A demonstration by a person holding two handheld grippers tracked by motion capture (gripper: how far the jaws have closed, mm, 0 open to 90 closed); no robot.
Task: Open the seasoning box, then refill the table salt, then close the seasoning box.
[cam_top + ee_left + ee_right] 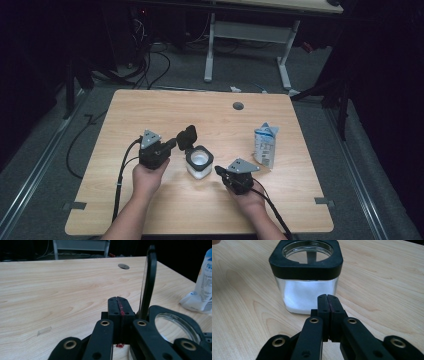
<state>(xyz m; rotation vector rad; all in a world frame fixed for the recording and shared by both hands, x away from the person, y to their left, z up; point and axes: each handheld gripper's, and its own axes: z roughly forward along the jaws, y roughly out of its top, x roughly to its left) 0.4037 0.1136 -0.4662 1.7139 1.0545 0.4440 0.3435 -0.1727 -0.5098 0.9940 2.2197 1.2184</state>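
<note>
Both jaws closed, nothing held: right gripper and left gripper flank the jar mid-surface, toward my edge. Lid stands flipped up. I judge opening done; next, grab the carton near the right edge.

1. Surface: light wood grain, rectangular, with a round grey grommet hole near its far edge.
2. Carton: white and blue, top opened, upright near the right edge.
3. Floor: grey carpet, black cables beyond the far edge.
4. White desk frame behind.
</note>
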